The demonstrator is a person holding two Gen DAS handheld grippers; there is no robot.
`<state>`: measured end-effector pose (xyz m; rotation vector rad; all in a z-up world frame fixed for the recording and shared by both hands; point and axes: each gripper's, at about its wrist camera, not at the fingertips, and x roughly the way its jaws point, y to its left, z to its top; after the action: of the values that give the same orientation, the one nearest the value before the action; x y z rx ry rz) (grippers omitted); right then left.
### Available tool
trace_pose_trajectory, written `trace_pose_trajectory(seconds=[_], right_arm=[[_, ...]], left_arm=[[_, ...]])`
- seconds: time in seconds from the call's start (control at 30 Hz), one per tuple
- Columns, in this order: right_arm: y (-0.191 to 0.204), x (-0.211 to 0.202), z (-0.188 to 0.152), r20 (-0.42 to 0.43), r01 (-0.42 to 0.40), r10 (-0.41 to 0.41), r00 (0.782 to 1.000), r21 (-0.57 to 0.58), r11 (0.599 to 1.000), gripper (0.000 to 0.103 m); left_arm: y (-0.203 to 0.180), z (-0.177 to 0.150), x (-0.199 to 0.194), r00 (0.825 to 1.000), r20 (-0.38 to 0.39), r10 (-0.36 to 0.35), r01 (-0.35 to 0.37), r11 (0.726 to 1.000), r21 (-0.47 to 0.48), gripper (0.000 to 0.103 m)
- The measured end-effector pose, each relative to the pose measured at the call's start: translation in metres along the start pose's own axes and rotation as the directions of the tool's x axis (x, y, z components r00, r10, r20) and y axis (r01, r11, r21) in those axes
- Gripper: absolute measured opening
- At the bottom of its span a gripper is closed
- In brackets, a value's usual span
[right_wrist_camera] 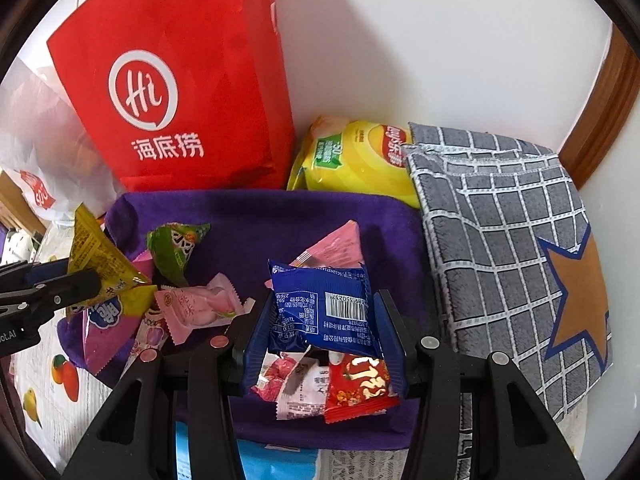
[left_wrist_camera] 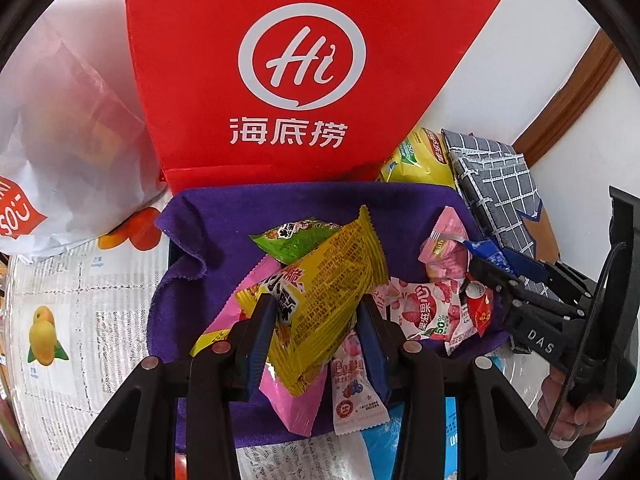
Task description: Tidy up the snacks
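Note:
A purple cloth-lined tray (left_wrist_camera: 280,208) (right_wrist_camera: 280,216) holds several small snack packets. My left gripper (left_wrist_camera: 316,304) is shut on a yellow snack packet (left_wrist_camera: 328,292), held above the tray; it also shows in the right wrist view (right_wrist_camera: 100,264). My right gripper (right_wrist_camera: 324,312) is shut on a blue snack packet (right_wrist_camera: 324,304), seen in the left wrist view (left_wrist_camera: 486,254) at the tray's right side. A green packet (left_wrist_camera: 296,238) (right_wrist_camera: 176,244), pink packets (right_wrist_camera: 200,304) (left_wrist_camera: 444,252) and a red packet (right_wrist_camera: 356,384) lie in the tray.
A red paper bag (left_wrist_camera: 304,72) (right_wrist_camera: 176,112) stands behind the tray. A yellow chip bag (right_wrist_camera: 356,160) and a grey checked cloth with a star (right_wrist_camera: 516,248) lie at the right. A white plastic bag (left_wrist_camera: 60,152) sits at the left on a fruit-print tablecloth (left_wrist_camera: 60,320).

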<state>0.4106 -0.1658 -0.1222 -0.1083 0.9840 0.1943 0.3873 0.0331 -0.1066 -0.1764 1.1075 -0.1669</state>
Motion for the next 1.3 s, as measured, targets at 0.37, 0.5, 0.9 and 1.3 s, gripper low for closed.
trace_pose_trajectory(seconds=[0.37, 0.5, 0.9, 1.3], right_arm=[[0.004, 0.012, -0.003, -0.031, 0.009, -0.009, 0.999, -0.008, 1.0, 0.051], [0.001, 0.015, -0.002, -0.039, 0.016, -0.016, 0.999, 0.002, 1.0, 0.052], [0.003, 0.023, 0.0, -0.076, 0.016, -0.017, 0.997, -0.005, 1.0, 0.058], [0.003, -0.04, 0.005, 0.054, -0.048, 0.046, 0.997, 0.041, 0.998, 0.066]], left_arm=[[-0.001, 0.0, 0.008, 1.0, 0.004, -0.005, 0.005, 1.0, 0.004, 0.04], [-0.005, -0.001, 0.008, 1.0, 0.006, 0.005, -0.005, 1.0, 0.017, 0.041], [-0.007, 0.0, 0.001, 1.0, 0.022, 0.009, -0.01, 1.0, 0.027, 0.06], [-0.018, 0.001, -0.038, 0.996, 0.084, 0.037, -0.041, 0.998, 0.04, 0.069]])
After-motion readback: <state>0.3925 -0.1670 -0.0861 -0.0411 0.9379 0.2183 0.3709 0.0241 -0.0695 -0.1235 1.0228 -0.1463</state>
